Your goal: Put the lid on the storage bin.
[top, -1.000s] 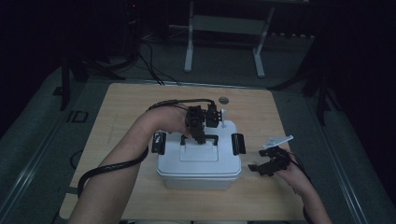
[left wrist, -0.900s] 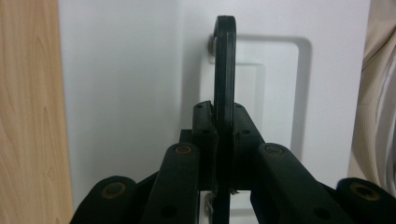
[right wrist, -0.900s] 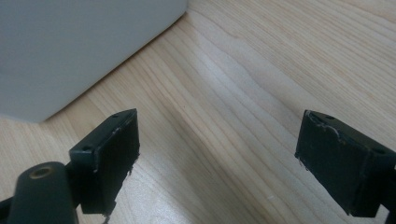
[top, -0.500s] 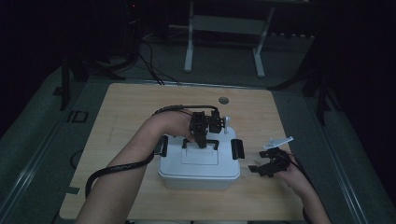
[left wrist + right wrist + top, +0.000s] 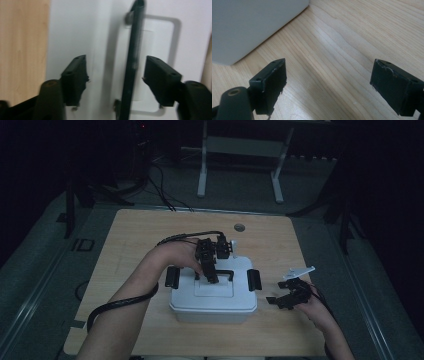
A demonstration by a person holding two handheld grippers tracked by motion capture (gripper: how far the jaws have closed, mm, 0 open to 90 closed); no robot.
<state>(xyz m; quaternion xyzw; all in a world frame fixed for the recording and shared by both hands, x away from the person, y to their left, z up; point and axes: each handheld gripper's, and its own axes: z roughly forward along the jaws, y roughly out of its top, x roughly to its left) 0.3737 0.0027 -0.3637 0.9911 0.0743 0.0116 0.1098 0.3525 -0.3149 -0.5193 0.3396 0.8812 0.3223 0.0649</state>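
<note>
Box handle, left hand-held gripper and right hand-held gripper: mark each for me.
box handle (image 5: 132, 60), left gripper view, on the middle of the black bar
left hand-held gripper (image 5: 115, 77), left gripper view, midway between its fingertips
right hand-held gripper (image 5: 328, 86), right gripper view, midway between its fingertips

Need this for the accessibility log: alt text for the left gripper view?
The left gripper hangs over a white box lid, jaws just opened, the lid's black handle standing between them and untouched. Light wooden table shows at the left edge.
</note>
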